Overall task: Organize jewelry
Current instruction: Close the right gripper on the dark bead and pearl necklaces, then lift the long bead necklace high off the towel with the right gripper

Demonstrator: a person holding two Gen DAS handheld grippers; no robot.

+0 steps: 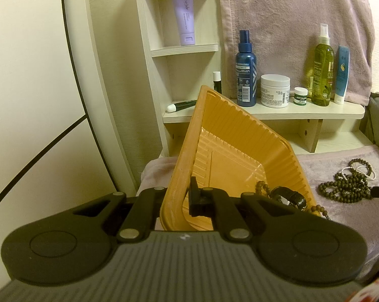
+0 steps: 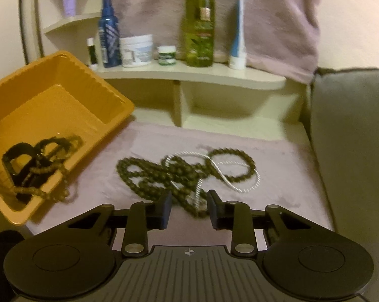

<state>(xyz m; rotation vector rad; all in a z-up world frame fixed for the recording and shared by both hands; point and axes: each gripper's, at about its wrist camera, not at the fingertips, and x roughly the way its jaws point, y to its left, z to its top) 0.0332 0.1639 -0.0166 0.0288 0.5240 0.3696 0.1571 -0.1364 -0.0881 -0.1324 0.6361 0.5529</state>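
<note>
Two grippers: left gripper (image 1: pixel 175 201) is clamped on the near rim of the orange tray (image 1: pixel 239 151), tilting it up, likely to catch jewelry; a black watch (image 1: pixel 289 197) and beads sit in its low corner. Right gripper (image 2: pixel 188 209), fingers apart and holding nothing, hovers at the near edge of the bead necklaces (image 2: pixel 184 171) tangled mid-towel (image 2: pixel 277 188). Behind: shelf (image 2: pixel 189 74) of cosmetics bottles.

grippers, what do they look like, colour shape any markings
The left gripper and right gripper look the same: matte black linkage arms with silver round pivot pins, two large black discs either side, and a grey ribbed body bearing a small white mark at its centre. The right gripper's fingers carry flat dark pads. No cables or sleeves show.
</note>
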